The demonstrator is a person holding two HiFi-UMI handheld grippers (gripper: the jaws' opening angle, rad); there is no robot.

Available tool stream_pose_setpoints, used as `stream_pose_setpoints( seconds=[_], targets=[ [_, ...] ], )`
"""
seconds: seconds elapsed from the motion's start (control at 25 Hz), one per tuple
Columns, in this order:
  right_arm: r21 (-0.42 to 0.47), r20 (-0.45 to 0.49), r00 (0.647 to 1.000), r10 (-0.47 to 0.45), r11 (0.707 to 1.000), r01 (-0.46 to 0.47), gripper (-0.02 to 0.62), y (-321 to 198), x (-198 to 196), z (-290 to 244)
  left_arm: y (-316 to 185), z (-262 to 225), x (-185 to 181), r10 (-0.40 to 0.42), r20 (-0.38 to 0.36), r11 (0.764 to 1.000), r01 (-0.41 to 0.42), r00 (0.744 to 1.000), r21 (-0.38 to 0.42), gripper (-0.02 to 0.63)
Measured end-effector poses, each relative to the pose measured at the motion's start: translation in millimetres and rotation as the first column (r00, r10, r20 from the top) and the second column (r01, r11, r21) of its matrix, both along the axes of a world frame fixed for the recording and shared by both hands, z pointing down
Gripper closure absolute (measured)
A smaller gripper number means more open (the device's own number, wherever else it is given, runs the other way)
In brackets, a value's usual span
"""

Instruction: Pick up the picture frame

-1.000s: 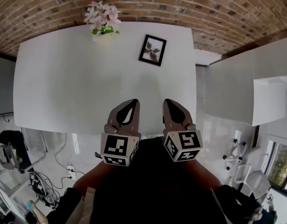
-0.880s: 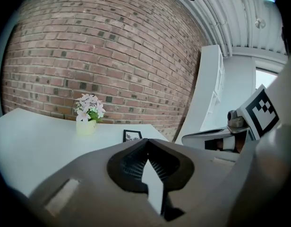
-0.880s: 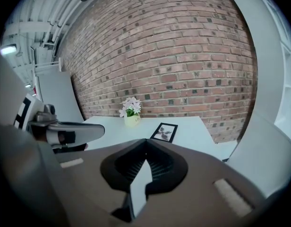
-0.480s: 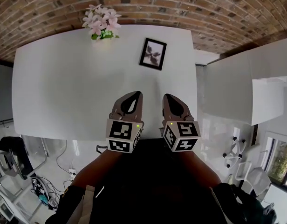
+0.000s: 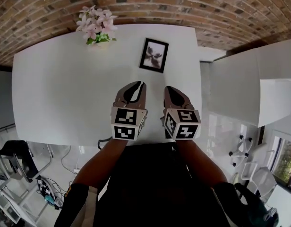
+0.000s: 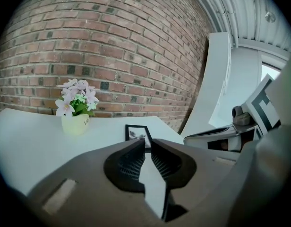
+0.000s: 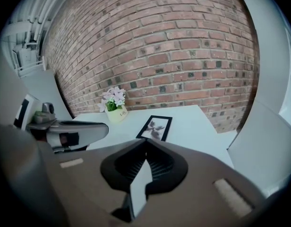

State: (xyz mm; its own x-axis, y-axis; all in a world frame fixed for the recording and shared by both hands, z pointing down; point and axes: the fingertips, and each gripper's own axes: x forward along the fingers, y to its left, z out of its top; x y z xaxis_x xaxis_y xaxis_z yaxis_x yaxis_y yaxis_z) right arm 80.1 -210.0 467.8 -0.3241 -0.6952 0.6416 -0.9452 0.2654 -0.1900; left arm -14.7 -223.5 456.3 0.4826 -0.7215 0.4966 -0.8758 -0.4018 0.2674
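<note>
Approach phase, before any contact. The picture frame [image 5: 154, 55] is lying flat on the white table [image 5: 65, 89], toward its far edge and right of centre, with the pot of pink flowers [image 5: 95, 27] standing well apart to its left before the brick wall [image 5: 197, 6]. Both grippers are hanging over the table's near edge, side by side, pointing forward and down toward the frame and well short of it. The left gripper [image 5: 141, 84] is showing a narrow gap between its jaws: they have just been opening, with nothing lying between them. The right gripper [image 5: 168, 88] is clenched, its tips meeting on nothing. Judged from this layout, the step in hand is the reach; the pick-up itself is not yet begun. The next move is calling for a carry forward across the open tabletop, with nothing obstructing the way, and for a wider spread of the left jaws, the present gap looking too slim to take a border. Because the frame is resting flat, one jaw is needing to get under an edge; a low, shallow entry at the near short side is looking likeliest, perhaps with the closed right gripper steadying the opposite edge. A slide of the light frame over the smooth surface is the hazard to be guarding against
</note>
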Motion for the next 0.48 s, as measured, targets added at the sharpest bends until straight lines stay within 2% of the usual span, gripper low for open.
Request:
stream_pose_setpoints(
  seconds=[0.08, 0.16, 0.48],
  targets=[
    [-0.023, 0.003, 1.0, 0.003, 1.0, -0.003, 0.592, -8.2, 1.0, 9.6, -10.2, 9.3, 0.9, -0.003, 0.012, 1.0, 0.003, 1.0, -0.016, 0.56],
    [-0.043, 0.008, 1.0, 0.007, 0.999, -0.006, 0.541, -16.6, 1.3, 17.8, -19.6, 19.7, 1.6, -0.002, 0.025, 0.999, 0.003, 1.0, -0.034, 0.56],
    [-0.09, 0.009, 0.999, 0.037, 0.995, -0.036, 0.534, -49.8, 5.6, 43.5, -55.7, 53.8, 0.6, -0.001, 0.065, 0.995, 0.008, 0.998, -0.098, 0.546]
  ],
)
